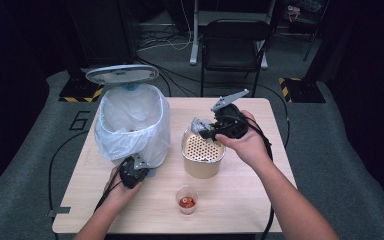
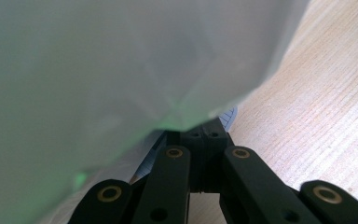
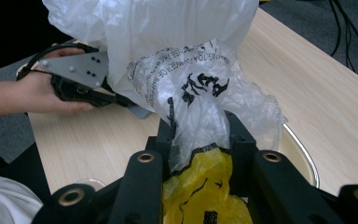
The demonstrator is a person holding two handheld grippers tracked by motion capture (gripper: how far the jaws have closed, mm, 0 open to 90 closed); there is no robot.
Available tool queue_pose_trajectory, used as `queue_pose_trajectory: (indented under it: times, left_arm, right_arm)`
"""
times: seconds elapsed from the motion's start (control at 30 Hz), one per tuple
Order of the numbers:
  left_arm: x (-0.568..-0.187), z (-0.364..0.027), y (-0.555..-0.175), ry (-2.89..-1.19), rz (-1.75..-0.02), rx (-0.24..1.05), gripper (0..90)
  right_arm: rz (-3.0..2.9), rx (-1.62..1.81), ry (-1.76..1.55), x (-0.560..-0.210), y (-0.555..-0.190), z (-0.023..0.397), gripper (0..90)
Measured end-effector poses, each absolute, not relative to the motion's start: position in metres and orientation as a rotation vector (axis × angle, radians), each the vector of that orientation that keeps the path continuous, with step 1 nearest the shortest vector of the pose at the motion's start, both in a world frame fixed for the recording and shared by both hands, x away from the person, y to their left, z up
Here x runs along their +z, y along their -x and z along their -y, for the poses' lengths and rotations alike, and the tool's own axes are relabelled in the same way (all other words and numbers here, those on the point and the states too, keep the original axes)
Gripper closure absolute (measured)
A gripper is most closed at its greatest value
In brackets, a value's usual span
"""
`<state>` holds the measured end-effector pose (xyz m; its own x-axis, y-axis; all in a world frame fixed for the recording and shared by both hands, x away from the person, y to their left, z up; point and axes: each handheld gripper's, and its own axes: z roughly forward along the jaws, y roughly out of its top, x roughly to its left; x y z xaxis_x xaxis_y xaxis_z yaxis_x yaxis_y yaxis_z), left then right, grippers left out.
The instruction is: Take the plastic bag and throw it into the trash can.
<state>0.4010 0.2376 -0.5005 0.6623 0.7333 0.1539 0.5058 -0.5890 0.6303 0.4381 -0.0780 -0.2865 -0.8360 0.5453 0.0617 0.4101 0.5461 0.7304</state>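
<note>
Right tongs lift a crumpled plastic bag above the perforated pot; left tongs grip the base of the lined bin.

The right tongs (image 3: pixel 200 140) are clamped on a crumpled clear plastic bag (image 3: pixel 205 93) with black print, a yellow scrap (image 3: pixel 205 186) bunched below it between the jaws. In the high view they hang over the beige pot (image 1: pixel 203 155) with a perforated top. The left tongs (image 2: pixel 205 135) are closed together at the foot of the white-lined bin (image 1: pixel 132 122), their tips tucked under its liner; what they pinch is hidden. The bin's lid (image 1: pixel 122 74) stands open. A small clear cup (image 1: pixel 187 200) with something orange sits near the front edge of the wooden table (image 1: pixel 250 195).
</note>
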Motion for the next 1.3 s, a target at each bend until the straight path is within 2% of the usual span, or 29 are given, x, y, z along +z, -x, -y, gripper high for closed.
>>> queue_pose_trajectory:
  times: [0.5,1.3]
  left_arm:
    - [-0.5,-0.237,-0.4,-2.326,-0.981,0.536,90.0]
    - [-0.499,-0.238,-0.401,-2.336,-0.981,0.519,90.0]
  right_arm:
    - [-2.64,1.155,-0.633,-0.258,-0.453,0.007,72.4]
    - [-2.609,1.203,-0.558,-0.245,-0.473,-0.077,71.2]
